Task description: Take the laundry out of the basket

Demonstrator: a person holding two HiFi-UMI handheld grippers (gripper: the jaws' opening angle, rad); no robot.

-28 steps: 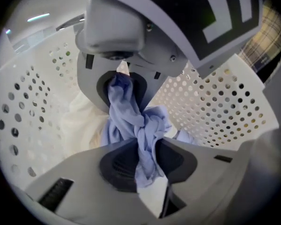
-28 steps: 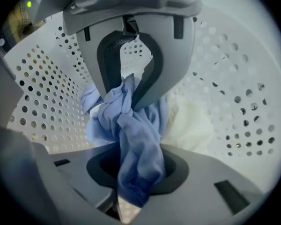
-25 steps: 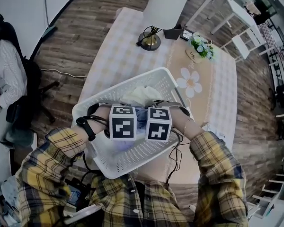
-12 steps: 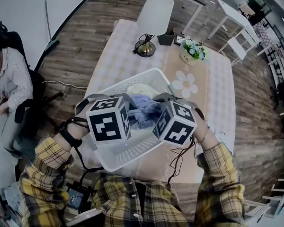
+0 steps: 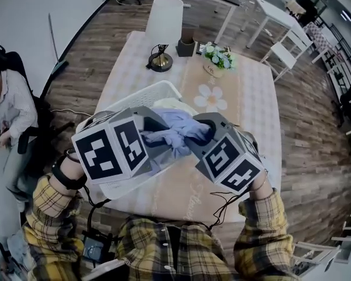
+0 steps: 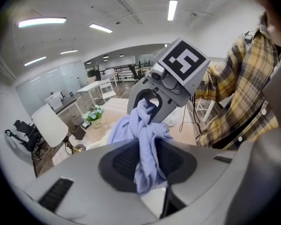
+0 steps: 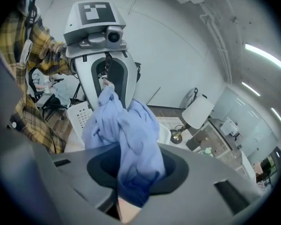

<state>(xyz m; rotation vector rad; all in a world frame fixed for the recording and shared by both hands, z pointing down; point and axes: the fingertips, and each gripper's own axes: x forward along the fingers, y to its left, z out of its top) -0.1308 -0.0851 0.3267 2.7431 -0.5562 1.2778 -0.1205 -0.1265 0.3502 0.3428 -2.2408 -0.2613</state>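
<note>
Left tongs (image 6: 144, 167) are nearly closed, with a fold of the pale blue garment (image 5: 174, 134) pinched between the pads and a tail of cloth hanging out below them. From there the garment runs as a twisted rope across to the right tongs (image 7: 130, 175). These are closed on its other end in the same way, a little wider because more cloth is bunched in the bite. Both tongs point downward and face each other, so the garment hangs stretched between them over the white laundry basket (image 5: 137, 100). It is not resting in the basket. The marker cube on the left tongs hides the lower folds, so I cannot tell whether the hanging end has cleared the rim.

The basket sits at the worktop's (image 5: 248, 119) near-left corner. A cream piece of laundry (image 5: 172, 105) lies inside it by the far rim. A table lamp (image 5: 162, 25) stands by the far-left corner, and a pot of flowers (image 5: 216, 57) stands along the far edge.

My reading is that the first item is raised but not yet set down anywhere. At least the cream piece remains to be taken out, and possibly more under the cubes.
</note>
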